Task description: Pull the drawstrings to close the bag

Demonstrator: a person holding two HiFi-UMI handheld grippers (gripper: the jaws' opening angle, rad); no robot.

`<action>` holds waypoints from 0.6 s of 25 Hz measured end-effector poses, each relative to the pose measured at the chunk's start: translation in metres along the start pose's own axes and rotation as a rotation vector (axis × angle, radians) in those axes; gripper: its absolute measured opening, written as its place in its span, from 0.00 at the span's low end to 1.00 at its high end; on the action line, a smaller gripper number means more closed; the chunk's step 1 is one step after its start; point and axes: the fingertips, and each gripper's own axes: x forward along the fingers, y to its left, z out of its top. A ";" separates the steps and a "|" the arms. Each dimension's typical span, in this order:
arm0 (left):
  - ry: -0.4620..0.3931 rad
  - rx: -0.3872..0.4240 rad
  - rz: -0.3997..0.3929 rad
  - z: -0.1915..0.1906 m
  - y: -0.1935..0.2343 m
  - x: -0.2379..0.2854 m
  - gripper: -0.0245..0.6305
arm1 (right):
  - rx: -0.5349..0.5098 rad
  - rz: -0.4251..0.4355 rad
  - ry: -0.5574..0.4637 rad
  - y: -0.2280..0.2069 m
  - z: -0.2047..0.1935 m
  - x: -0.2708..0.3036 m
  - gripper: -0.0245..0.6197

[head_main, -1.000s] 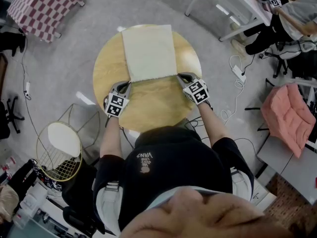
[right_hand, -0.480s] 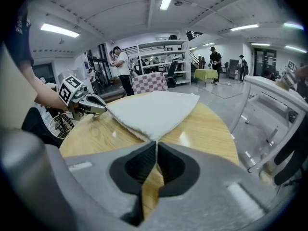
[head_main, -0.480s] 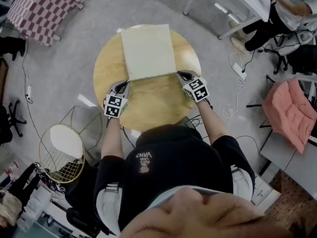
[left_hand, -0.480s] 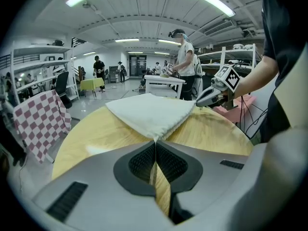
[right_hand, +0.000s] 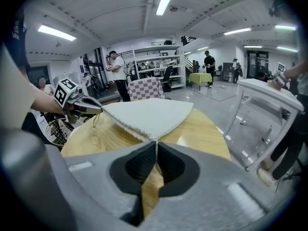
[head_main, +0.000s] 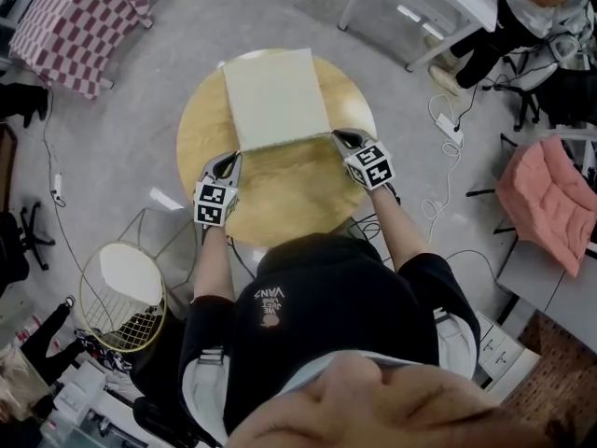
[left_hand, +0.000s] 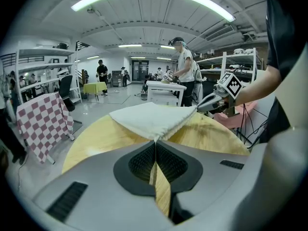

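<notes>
- The bag (head_main: 275, 96) was a flat, pale cream rectangle of soft, finely woven cloth. It lay on the round table (head_main: 308, 189) of light wood grain, with its far edge reaching the table's rim.
- Your left gripper (head_main: 233, 157) had its jaws pressed together on the bag's near left corner, with only a thin pinch of cloth between the ribbed black pads.
- Your right gripper (head_main: 340, 138) was closed just as tightly on the near right corner.
- The head view showed the bag's full outline and both grippers well apart at its near edge. It also showed a round wire basket (head_main: 121, 297) on the floor beside you.
- The left gripper view (left_hand: 155, 141) showed what the head view did not: the cloth lifted off the wood towards each pinched corner, and the crinkled, gathered near hem ran across to the right gripper (left_hand: 204, 105).
- Only the right gripper view (right_hand: 155, 141) showed a thin loop of cord (right_hand: 94, 121) hanging under the left gripper's (right_hand: 94, 109) tip.
</notes>
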 end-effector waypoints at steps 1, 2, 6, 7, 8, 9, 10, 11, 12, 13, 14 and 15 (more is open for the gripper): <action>-0.004 0.001 0.004 0.002 0.001 -0.002 0.06 | 0.005 -0.008 -0.005 0.000 0.002 -0.001 0.05; -0.005 0.002 0.008 0.003 0.001 -0.003 0.06 | 0.011 -0.016 -0.012 0.001 0.004 -0.003 0.05; -0.040 -0.011 0.036 0.010 0.006 -0.012 0.06 | 0.037 -0.045 -0.040 0.005 0.011 -0.009 0.05; -0.048 -0.014 0.039 0.012 0.006 -0.014 0.06 | 0.043 -0.052 -0.045 0.005 0.012 -0.011 0.05; -0.053 -0.015 0.040 0.014 0.005 -0.016 0.06 | 0.050 -0.060 -0.050 0.005 0.013 -0.013 0.05; -0.056 -0.015 0.040 0.016 0.005 -0.018 0.06 | 0.057 -0.068 -0.056 0.005 0.014 -0.015 0.05; -0.057 -0.015 0.041 0.018 0.005 -0.020 0.06 | 0.063 -0.075 -0.061 0.005 0.015 -0.017 0.05; -0.059 -0.016 0.043 0.019 0.005 -0.022 0.06 | 0.068 -0.082 -0.066 0.005 0.016 -0.018 0.05; -0.062 -0.019 0.045 0.020 0.005 -0.024 0.06 | 0.072 -0.088 -0.071 0.006 0.018 -0.019 0.05; -0.067 -0.025 0.048 0.021 0.005 -0.026 0.06 | 0.075 -0.094 -0.075 0.006 0.019 -0.020 0.05; -0.074 -0.032 0.050 0.022 0.006 -0.028 0.06 | 0.076 -0.100 -0.078 0.007 0.020 -0.022 0.05; -0.082 -0.038 0.052 0.023 0.006 -0.031 0.06 | 0.079 -0.106 -0.081 0.008 0.022 -0.023 0.05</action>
